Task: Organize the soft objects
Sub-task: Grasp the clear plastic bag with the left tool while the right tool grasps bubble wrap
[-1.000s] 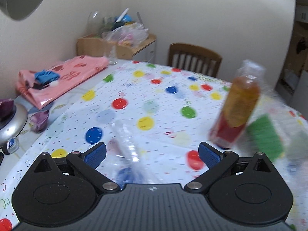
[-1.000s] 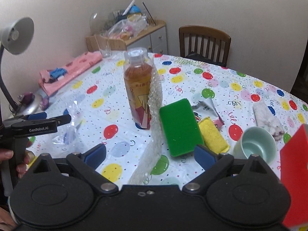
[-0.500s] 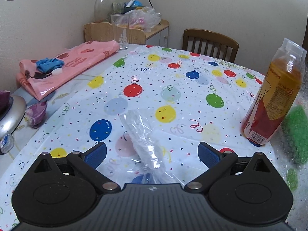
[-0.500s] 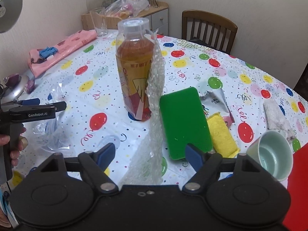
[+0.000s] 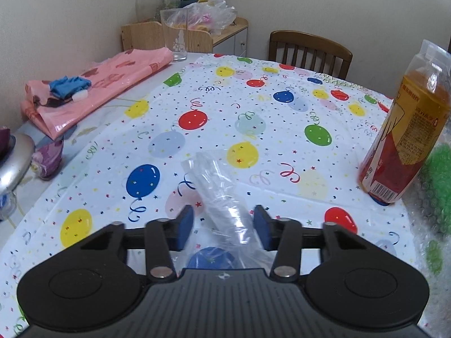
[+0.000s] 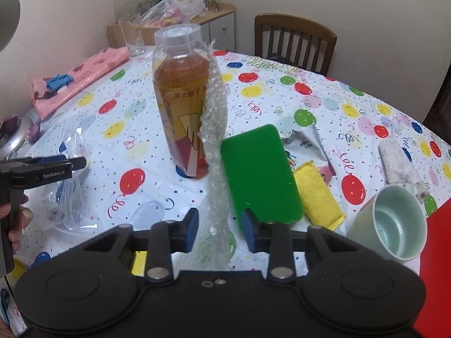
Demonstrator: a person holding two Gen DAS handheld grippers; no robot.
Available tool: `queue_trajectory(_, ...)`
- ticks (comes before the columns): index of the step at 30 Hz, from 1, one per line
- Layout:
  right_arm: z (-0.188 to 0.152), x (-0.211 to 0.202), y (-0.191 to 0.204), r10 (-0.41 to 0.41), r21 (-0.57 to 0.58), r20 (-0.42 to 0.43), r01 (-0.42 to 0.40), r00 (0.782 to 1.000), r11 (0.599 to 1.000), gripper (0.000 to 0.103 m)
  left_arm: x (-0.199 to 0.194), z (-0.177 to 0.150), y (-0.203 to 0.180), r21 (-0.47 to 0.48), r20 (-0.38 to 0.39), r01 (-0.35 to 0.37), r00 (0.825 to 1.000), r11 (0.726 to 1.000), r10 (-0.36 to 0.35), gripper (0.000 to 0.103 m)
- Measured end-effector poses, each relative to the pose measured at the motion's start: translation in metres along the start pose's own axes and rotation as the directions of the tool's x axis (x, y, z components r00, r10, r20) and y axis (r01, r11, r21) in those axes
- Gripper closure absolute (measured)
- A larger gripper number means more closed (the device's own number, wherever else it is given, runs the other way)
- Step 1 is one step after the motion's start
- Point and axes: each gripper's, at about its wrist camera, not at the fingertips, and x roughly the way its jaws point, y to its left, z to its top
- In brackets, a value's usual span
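While both grippers' half-spread fingers straddle a clear bag (image 5: pixel 222 205) and bubble wrap (image 6: pixel 215 152) beside the bottle (image 6: pixel 183 98), nothing looks sorted.

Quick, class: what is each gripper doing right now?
Left gripper: part-closed around clear plastic bag, pads not touching.
Right gripper: part-closed around bubble wrap strip, unclamped.
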Motion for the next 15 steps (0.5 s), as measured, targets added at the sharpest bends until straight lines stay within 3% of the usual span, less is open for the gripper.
queue_trajectory(9, -0.003, -0.021, -0.004, -0.023, 0.028, 0.066, 0.021, 0.998, 0.999, 0.100, -0.009, -0.001, -0.004, 0.007, 0.000, 0.027, 1.000, 1.000, -0.027, 0.074)
queue_trajectory(15, -0.007, -0.044, -0.011, -0.025, 0.057, 0.124, 0.018, 0.992, 0.998, 0.102, -0.026, -0.003, -0.012, 0.033, 0.017, 0.061, 0.998, 0.998, -0.062, 0.075)
